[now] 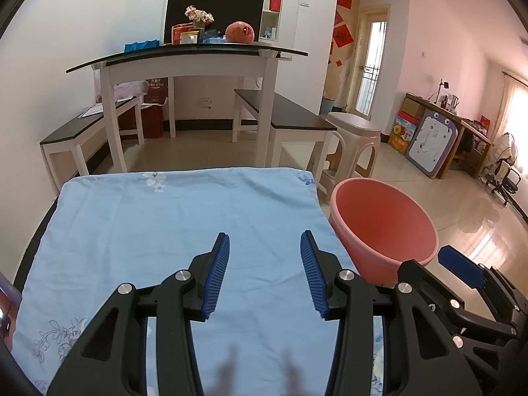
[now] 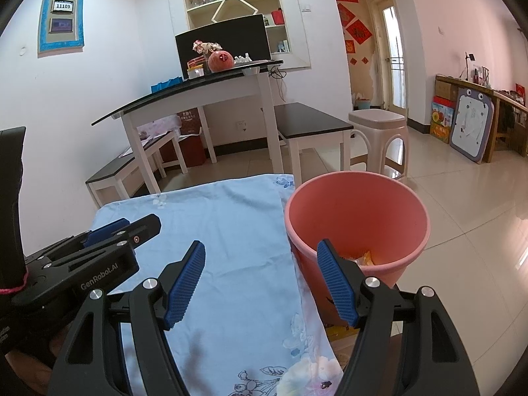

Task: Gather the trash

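The left hand-held gripper [image 1: 264, 247] hovers over the light blue floral cloth [image 1: 171, 231] covering the worktop, its blue pads apart with nothing between them. The right hand-held gripper [image 2: 260, 250] stands wide and empty above the cloth's right edge, one finger [image 2: 336, 283] in front of the pink bin [image 2: 356, 211]. The bin stands just beside the worktop; some orange trash [image 2: 366, 259] lies at its bottom. The cloth itself is bare

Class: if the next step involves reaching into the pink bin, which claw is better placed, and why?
Right. The right claw is open, with one finger already in front of the pink bin. The left claw hangs over the blue cloth, beside the bin.
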The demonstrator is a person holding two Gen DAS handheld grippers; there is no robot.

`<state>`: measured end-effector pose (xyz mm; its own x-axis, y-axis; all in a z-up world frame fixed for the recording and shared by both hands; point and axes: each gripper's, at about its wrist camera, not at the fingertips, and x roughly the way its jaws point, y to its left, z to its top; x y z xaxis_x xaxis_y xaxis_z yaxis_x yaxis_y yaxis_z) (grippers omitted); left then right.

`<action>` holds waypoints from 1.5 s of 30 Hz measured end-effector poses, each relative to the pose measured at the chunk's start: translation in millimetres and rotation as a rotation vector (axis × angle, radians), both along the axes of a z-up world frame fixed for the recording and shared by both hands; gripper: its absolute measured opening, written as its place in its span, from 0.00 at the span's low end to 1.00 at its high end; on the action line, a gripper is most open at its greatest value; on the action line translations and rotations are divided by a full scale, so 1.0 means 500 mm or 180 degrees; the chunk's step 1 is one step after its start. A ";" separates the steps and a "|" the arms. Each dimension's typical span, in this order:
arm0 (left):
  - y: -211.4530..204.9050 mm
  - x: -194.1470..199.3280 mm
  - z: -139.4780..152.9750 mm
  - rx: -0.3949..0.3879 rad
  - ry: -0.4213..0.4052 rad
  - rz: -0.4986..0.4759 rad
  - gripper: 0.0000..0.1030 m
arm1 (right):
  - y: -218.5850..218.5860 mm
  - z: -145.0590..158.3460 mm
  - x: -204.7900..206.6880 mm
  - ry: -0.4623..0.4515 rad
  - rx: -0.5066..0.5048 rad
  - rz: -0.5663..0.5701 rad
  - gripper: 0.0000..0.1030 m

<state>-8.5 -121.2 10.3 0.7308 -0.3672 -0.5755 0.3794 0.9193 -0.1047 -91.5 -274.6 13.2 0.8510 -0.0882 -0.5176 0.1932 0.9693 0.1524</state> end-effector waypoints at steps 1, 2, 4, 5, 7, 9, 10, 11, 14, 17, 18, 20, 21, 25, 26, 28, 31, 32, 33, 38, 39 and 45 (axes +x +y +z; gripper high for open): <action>-0.002 0.002 0.001 0.0004 0.0003 0.0005 0.44 | -0.003 0.002 0.002 0.0000 -0.0001 -0.0001 0.67; -0.002 0.003 0.002 0.0006 0.0009 0.0007 0.44 | -0.003 0.003 0.002 -0.0001 0.0003 -0.0001 0.67; -0.001 0.003 0.002 0.0008 0.0015 0.0009 0.44 | -0.002 -0.001 0.002 0.0010 0.0006 -0.0001 0.67; -0.002 0.003 0.002 0.0012 0.0014 0.0009 0.44 | -0.003 -0.002 0.003 0.0016 0.0007 -0.0004 0.67; -0.001 0.003 0.002 0.0012 0.0015 0.0009 0.44 | -0.001 -0.005 0.000 0.0021 0.0013 -0.0009 0.67; -0.002 0.003 0.002 0.0016 0.0016 0.0010 0.44 | -0.001 -0.005 0.000 0.0027 0.0011 -0.0010 0.67; -0.003 0.004 0.001 0.0017 0.0020 0.0013 0.44 | 0.002 -0.008 -0.002 0.0033 0.0013 -0.0011 0.67; -0.003 0.005 0.001 0.0017 0.0025 0.0016 0.44 | 0.002 -0.009 -0.002 0.0037 0.0017 -0.0010 0.67; -0.002 0.008 -0.001 0.0023 0.0036 0.0025 0.44 | 0.000 -0.008 -0.001 0.0039 0.0014 -0.0012 0.67; -0.002 0.010 -0.002 0.0026 0.0048 0.0027 0.44 | 0.000 -0.010 0.001 0.0051 0.0016 -0.0015 0.67; 0.000 0.011 -0.003 0.0031 0.0048 0.0030 0.44 | -0.001 -0.010 0.003 0.0057 0.0018 -0.0016 0.67; -0.002 0.011 -0.003 0.0029 0.0056 0.0031 0.44 | 0.000 -0.013 0.005 0.0076 0.0026 -0.0019 0.67; -0.002 0.012 -0.004 0.0029 0.0061 0.0033 0.44 | 0.002 -0.015 0.002 0.0081 0.0028 -0.0018 0.67; -0.001 0.011 -0.008 0.0041 0.0073 0.0039 0.44 | 0.004 -0.017 0.001 0.0084 0.0026 -0.0020 0.67; -0.002 0.011 -0.008 0.0041 0.0072 0.0040 0.44 | 0.001 -0.015 0.005 0.0085 0.0030 -0.0020 0.67; -0.002 0.011 -0.008 0.0042 0.0072 0.0038 0.44 | 0.002 -0.015 0.004 0.0084 0.0035 -0.0022 0.67; -0.002 0.011 -0.008 0.0038 0.0074 0.0040 0.44 | 0.001 -0.016 0.003 0.0089 0.0039 -0.0026 0.67; -0.001 0.011 -0.009 0.0039 0.0076 0.0038 0.44 | 0.000 -0.015 0.005 0.0091 0.0039 -0.0025 0.67; -0.004 0.010 -0.009 0.0043 0.0075 0.0039 0.44 | 0.002 -0.018 0.001 0.0094 0.0041 -0.0030 0.67; -0.004 0.010 -0.012 0.0057 0.0082 0.0032 0.44 | -0.002 -0.017 0.002 0.0098 0.0046 -0.0035 0.67; -0.006 0.009 -0.012 0.0064 0.0084 0.0032 0.44 | -0.003 -0.017 0.003 0.0100 0.0047 -0.0034 0.67; -0.007 0.008 -0.016 0.0083 0.0111 0.0026 0.44 | -0.001 -0.018 0.000 0.0103 0.0045 -0.0033 0.67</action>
<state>-4.5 -124.8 2.1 0.7131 -0.3458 -0.6099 0.3685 0.9249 -0.0936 -91.6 -275.0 4.3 0.8329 -0.0895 -0.5462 0.2083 0.9650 0.1595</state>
